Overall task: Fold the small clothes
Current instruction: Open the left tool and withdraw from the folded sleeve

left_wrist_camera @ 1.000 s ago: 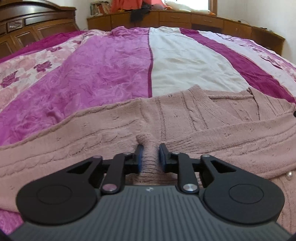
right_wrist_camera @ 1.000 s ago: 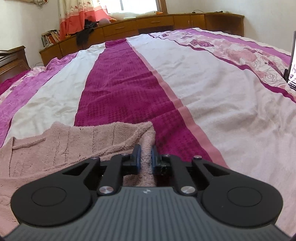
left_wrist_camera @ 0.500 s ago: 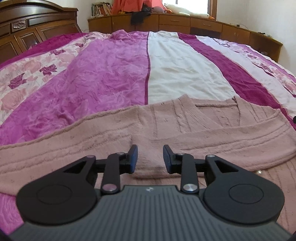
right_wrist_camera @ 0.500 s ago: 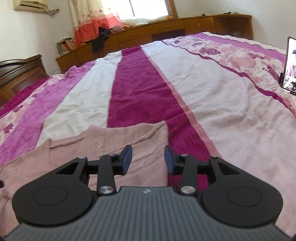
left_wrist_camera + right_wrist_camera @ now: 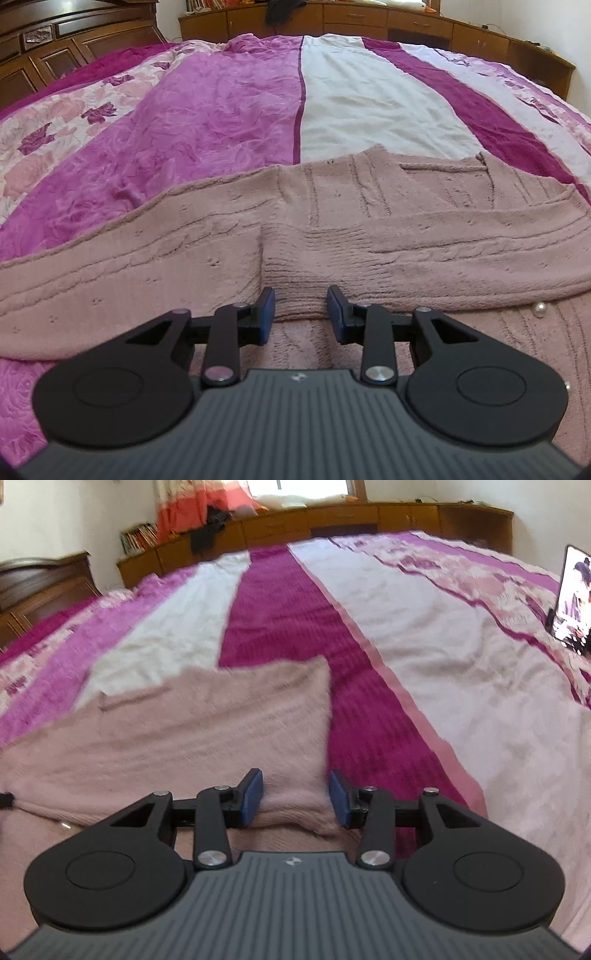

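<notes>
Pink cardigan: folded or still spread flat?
Partly folded: one sleeve of the pink cardigan lies doubled across its body. Left gripper and right gripper open.

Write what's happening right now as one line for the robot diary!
step: fold laid down | left gripper: open, above pink cardigan | right gripper: open, over cardigan edge | cardigan: flat on striped bedspread, sleeves folded across

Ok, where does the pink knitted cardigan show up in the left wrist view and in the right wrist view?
Left wrist: pink knitted cardigan spans the whole lower middle, beyond the open left gripper.
Right wrist: cardigan fills the lower left, its edge ending between the open right gripper fingers.
Shared landmark: the wooden cabinet behind the bed.
</notes>
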The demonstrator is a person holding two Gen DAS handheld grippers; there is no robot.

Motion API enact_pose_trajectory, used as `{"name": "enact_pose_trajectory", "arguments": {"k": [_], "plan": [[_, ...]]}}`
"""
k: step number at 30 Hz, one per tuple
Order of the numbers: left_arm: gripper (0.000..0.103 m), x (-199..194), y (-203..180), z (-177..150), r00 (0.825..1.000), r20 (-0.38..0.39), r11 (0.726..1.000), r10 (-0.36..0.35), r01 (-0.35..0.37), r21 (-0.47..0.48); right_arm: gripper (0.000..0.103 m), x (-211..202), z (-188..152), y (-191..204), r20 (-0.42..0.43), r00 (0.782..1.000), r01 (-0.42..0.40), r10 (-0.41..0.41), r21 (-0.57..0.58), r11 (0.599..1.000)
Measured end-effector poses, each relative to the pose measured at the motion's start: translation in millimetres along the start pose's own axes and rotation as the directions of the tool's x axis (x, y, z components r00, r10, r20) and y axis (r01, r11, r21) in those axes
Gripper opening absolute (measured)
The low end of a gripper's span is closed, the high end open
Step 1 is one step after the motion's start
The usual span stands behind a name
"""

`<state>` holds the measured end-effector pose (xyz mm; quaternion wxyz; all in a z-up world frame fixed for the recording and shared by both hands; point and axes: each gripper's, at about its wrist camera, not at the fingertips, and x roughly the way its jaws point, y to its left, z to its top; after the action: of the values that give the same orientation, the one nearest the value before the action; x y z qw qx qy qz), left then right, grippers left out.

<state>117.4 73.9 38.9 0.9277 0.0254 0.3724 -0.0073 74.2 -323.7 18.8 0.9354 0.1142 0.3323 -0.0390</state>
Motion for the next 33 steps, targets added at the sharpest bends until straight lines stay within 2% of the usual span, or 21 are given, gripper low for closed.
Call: {"name": "enact_pose_trajectory", "arguments": {"k": [4,7,10,19,25,30,31,33], "plan": [[0.034,-4.9,3.5,-1.5,1.0,-0.011,1.0,0.01,-0.01,-0.027,0.049,-1.5,-2.7,-2.7,0.016,1.0,-0.008,0.008,0.006,1.0],[0.034,-13.6,11.4,-3.5,1.0,-0.02,0.998,0.015,-0.016,-0.065,0.053,-9.2,0.6,-3.6,0.02,1.0,-0.015,0.014,0.036,0.999],[0.033,-27.0,22.4,-6.0,0.999,-0.009,0.995,0.04,-0.041,-0.091,0.058,-23.6,3.5,-2.6,0.041,0.999,-0.035,0.032,0.055,0.998],[0.033,-62.0,68.5,-8.6,0.991,-0.007,0.975,0.137,-0.136,-0.178,0.059,-72.5,4.8,12.3,0.062,0.991,-0.125,0.121,0.071,0.99],[0.033,-78.1,99.9,-16.2,0.982,-0.016,0.951,0.189,-0.187,-0.246,0.059,-96.4,-0.3,32.1,0.049,0.983,-0.181,0.179,0.047,0.982],[0.033,-82.2,129.0,-24.1,0.973,-0.037,0.919,0.229,-0.228,-0.322,0.059,-105.1,-14.7,53.7,0.018,0.974,-0.227,0.227,0.01,0.974],[0.034,-82.7,132.9,-25.4,0.97,-0.04,0.913,0.238,-0.237,-0.332,0.059,-105.0,-18.8,58.2,0.008,0.973,-0.232,0.232,0.003,0.973],[0.043,-82.0,142.7,-27.0,0.964,-0.042,0.899,0.264,-0.262,-0.35,0.059,-103.0,-26.5,64.7,-0.016,0.971,-0.237,0.237,-0.002,0.971]]}}
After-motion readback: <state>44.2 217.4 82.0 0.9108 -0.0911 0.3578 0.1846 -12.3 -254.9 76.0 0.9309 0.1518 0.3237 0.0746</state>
